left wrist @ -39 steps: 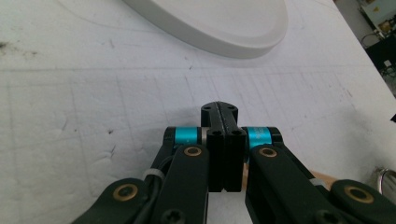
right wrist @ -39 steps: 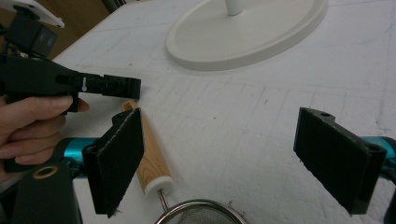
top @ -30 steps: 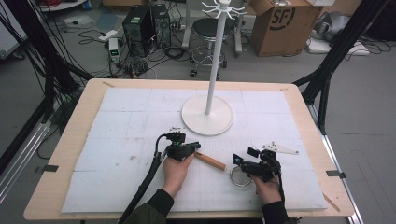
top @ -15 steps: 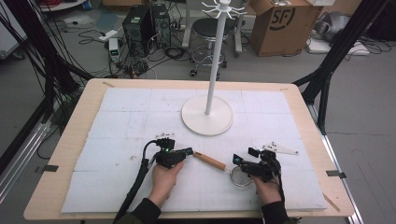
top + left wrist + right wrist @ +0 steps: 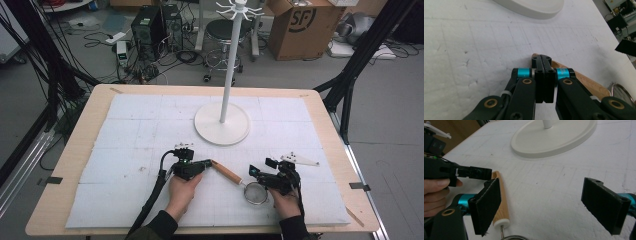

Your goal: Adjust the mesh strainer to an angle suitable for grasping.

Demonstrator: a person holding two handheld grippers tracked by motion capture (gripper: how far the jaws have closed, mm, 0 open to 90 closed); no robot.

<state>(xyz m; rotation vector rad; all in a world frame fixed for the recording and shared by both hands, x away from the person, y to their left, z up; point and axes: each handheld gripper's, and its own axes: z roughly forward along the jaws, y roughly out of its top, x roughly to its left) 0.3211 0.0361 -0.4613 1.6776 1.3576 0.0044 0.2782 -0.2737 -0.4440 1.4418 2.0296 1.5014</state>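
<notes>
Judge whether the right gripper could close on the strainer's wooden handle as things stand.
Probably yes: the right gripper is open, the wooden handle lies beside one jaw, and nothing lies between.

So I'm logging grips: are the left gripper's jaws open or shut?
Shut. The left gripper has its jaws pressed together, tips at the end of the wooden handle.

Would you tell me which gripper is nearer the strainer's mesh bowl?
Right. The right gripper hovers open at the mesh bowl; the left gripper is shut at the wooden handle's far tip.
</notes>
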